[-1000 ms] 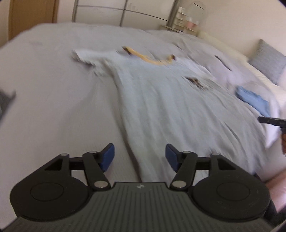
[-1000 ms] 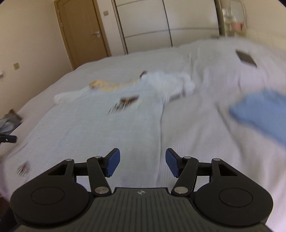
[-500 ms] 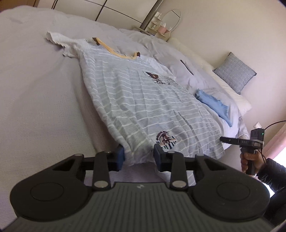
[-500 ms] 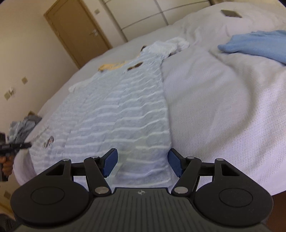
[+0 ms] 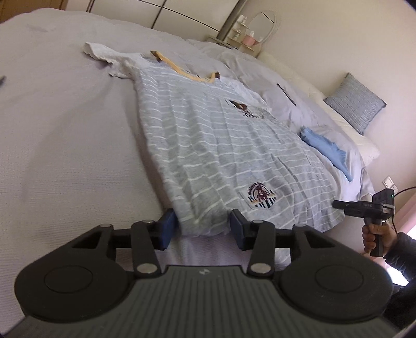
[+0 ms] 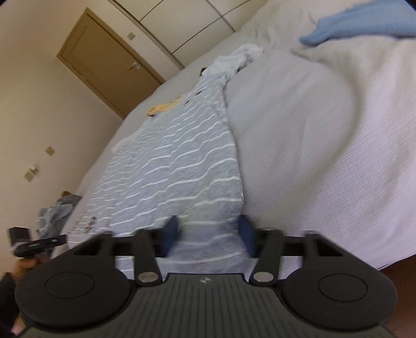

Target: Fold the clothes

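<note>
So in the left wrist view the striped shirt (image 5: 208, 145) is laid out flat on the bed (image 5: 65, 145), grey with thin white stripes, yellow collar (image 5: 182, 71) at the far end and a small printed badge (image 5: 260, 198) near the hem. The left hand-held gripper (image 5: 201, 228) sits right at the near hem corner with its blue pads (image 5: 166, 227) spread fairly wide, a bunched bit of hem lying between them, not pinched as far as I can see. Over on the far side of the bed there's a folded blue garment (image 5: 325, 148), a grey cushion (image 5: 355, 104) against the wall, and a little dresser with an oval mirror (image 5: 265, 23) in the back corner. At the right edge you can spot the right hand-held gripper (image 5: 364, 206) from the side, gripped by the person's hand (image 5: 374, 236), just off the other hem corner. The right wrist view is a bit blurry up close. Same shirt (image 6: 176, 166) running away toward the brown door (image 6: 109, 59), and the right hand-held gripper (image 6: 208, 234) is also wide, pads either side of the hem corner, with the fabric draped over the bed (image 6: 325, 143) edge between them. The blue garment (image 6: 364, 23) is top right, a pile of greyish clothes (image 6: 58, 208) sits low on the left, and the left hand-held gripper (image 6: 41, 243) pokes in at the left edge.
</note>
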The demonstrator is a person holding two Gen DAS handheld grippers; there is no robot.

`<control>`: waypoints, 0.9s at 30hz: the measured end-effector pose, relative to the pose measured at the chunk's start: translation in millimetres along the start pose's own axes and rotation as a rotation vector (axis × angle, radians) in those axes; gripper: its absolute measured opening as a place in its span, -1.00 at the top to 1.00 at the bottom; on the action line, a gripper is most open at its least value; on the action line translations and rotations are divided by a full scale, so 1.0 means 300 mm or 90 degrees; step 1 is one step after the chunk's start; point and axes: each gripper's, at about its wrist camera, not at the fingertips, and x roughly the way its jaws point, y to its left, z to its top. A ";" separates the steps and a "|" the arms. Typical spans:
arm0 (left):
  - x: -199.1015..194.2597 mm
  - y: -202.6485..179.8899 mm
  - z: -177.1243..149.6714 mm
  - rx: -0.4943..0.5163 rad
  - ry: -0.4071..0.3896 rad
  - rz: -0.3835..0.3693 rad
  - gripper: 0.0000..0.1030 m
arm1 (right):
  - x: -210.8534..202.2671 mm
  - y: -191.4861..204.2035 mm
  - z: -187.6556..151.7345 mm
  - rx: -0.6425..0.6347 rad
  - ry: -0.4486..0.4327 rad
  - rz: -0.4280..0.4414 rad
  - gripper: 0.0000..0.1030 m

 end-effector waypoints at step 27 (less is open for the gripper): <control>-0.056 -0.125 -0.066 0.099 0.002 -0.007 0.22 | -0.122 0.100 0.023 -0.105 -0.014 -0.177 0.58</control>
